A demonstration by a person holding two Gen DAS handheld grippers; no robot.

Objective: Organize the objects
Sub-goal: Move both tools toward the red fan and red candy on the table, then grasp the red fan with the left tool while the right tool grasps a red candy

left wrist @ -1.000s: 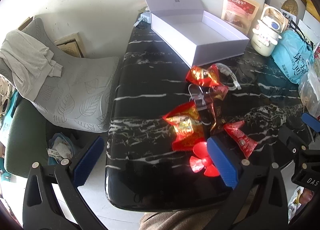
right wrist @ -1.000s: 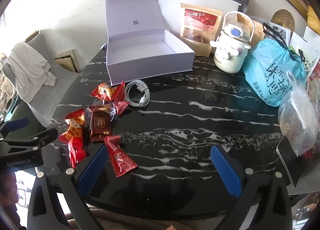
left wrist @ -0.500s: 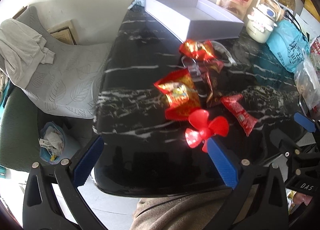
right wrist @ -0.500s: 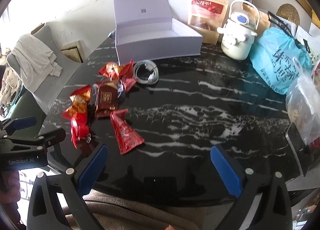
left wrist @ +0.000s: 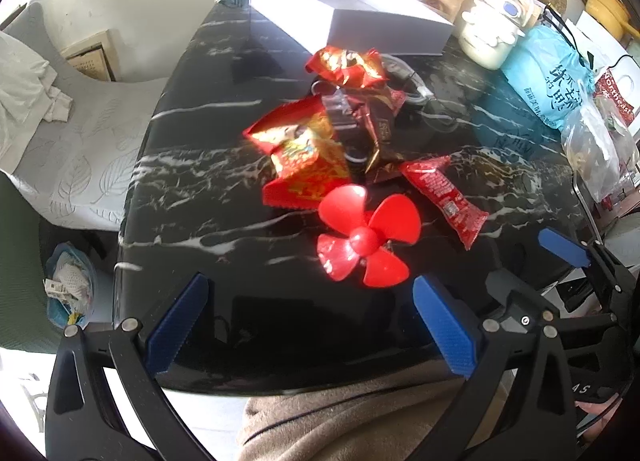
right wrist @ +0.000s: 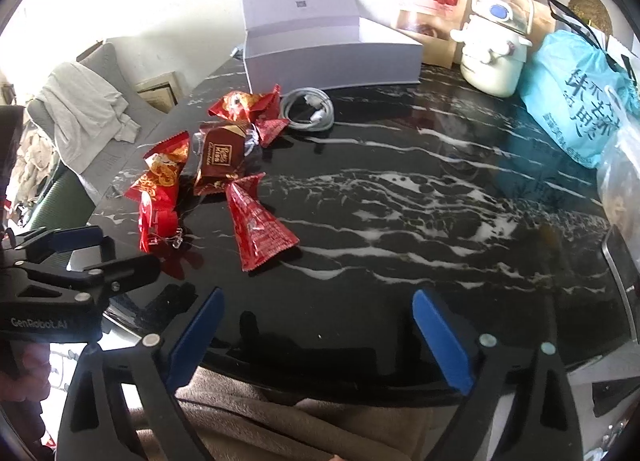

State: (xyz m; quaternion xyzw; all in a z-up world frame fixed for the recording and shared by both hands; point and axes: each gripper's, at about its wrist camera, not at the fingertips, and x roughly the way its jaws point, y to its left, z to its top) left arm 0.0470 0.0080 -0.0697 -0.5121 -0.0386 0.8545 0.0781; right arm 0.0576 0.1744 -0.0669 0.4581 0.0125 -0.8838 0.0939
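We hold both grippers wide apart and empty above the near edge of a black marble table. The left gripper hovers just short of a red plastic fan blade, which lies flat on the table between its blue fingers but beyond their tips, not touching them. The right gripper hangs over a bare stretch of table, well apart from the pile. Beyond the fan blade sits a loose cluster of snacks: a red and gold snack packet just behind the blade, a dark brown chocolate wrapper next to it, a red candy packet to the right and nearer us, and another red and gold wrapper at the far end. A coiled white cable lies just beside that far wrapper. Behind the pile stands a white box with its lid raised. Along the back right we see a bag of dried fruit, a cream kettle and a blue plastic bag. A brown garment shows under the grippers at the table's near edge.
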